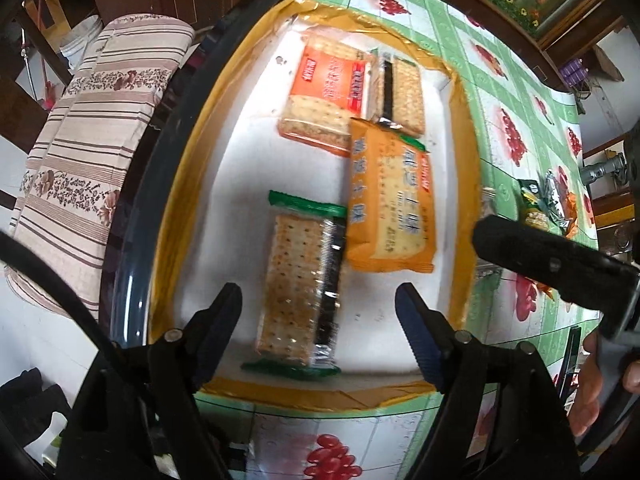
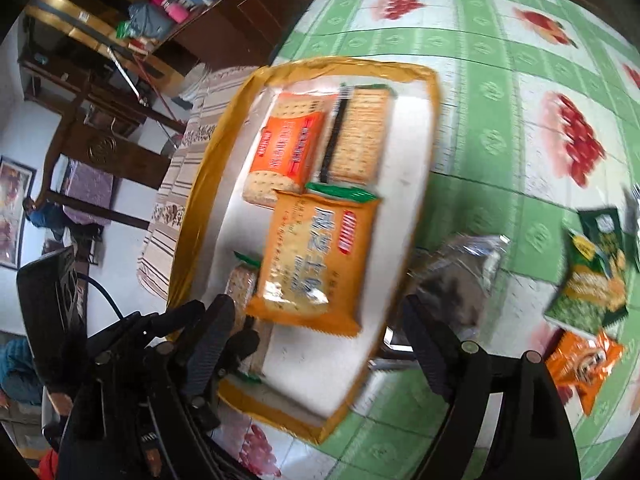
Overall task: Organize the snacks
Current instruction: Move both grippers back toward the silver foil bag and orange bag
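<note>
A white tray (image 1: 240, 168) with a yellow taped rim lies on the table and holds several cracker packs. In the left wrist view my left gripper (image 1: 320, 308) is open above the tray's near end. A clear, green-edged cracker pack (image 1: 302, 280) lies flat between its fingers, untouched by the pads. Beyond it lie a yellow-orange pack (image 1: 390, 196), an orange pack (image 1: 324, 96) and another clear pack (image 1: 400, 94). My right gripper (image 2: 320, 332) is open over the near edge of the yellow-orange pack (image 2: 316, 256) and holds nothing. A silver packet (image 2: 468, 268) lies just right of the tray.
A green snack bag (image 2: 592, 280) and an orange one (image 2: 584, 364) lie loose on the green fruit-print tablecloth (image 2: 500, 100) to the right. A chair with a striped cushion (image 1: 88, 152) stands past the table's dark left edge (image 1: 132, 208). A hand (image 1: 592, 392) shows at lower right.
</note>
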Available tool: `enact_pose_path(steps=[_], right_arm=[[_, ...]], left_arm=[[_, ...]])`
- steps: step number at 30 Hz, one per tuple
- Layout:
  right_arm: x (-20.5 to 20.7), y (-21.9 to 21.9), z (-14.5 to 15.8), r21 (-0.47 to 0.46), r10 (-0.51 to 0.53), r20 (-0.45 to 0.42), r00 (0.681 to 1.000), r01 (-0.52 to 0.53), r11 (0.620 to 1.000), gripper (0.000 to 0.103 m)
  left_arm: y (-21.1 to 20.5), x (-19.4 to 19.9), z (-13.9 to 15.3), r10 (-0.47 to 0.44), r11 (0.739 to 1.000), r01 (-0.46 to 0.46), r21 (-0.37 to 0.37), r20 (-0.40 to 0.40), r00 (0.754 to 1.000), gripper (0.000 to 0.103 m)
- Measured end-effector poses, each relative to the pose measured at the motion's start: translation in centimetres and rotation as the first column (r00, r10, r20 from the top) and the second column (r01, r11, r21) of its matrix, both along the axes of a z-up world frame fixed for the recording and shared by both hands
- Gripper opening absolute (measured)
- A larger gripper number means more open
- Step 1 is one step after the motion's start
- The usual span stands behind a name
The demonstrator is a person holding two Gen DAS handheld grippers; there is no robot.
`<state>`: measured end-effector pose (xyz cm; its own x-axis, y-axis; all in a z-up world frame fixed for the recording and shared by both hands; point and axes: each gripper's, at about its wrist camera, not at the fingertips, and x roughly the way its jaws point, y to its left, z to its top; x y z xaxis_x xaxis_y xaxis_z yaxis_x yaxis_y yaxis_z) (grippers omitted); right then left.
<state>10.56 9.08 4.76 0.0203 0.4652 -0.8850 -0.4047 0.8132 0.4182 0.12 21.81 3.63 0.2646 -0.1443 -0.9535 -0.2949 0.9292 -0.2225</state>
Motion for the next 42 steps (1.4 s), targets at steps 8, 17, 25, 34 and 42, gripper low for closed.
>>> enact_pose_path(steps=[8,17,25,34,42], right_arm=[[-0.1,-5.9,0.0,-0.018,-0.075,0.001,0.997,0.075,0.997,0.094],[-0.4,-13.7,0.1,-0.037,-0.187,0.002,0.982,0.187,0.982,0.094],[-1.4,-19.3,-0.4,-0.078,-0.256,0.002,0.967,0.256,0.964,0.095],[-1.2,-21.7,-1.1,-0.079,-0.308,-0.005,0.951,0.307,0.948,0.095],[-0.7,-19.6,-2.1,-0.173,-0.179,0.053,0.982,0.185,0.967,0.095]], left_arm=[[-2.5,0.1,0.8,-0.031,1.000,0.031,0.003,-0.011,0.999,0.089],[-5.5,0.9,2.2,-0.093,0.995,0.093,0.023,0.004,0.996,0.091],[-9.4,2.8,3.3,-0.190,0.981,0.190,0.028,0.024,0.981,0.091],[-14.7,7.5,2.8,-0.395,0.918,0.394,0.053,-0.001,0.919,0.091],[-15.1,11.9,1.1,-0.432,0.900,0.433,0.046,-0.032,0.901,0.091]])
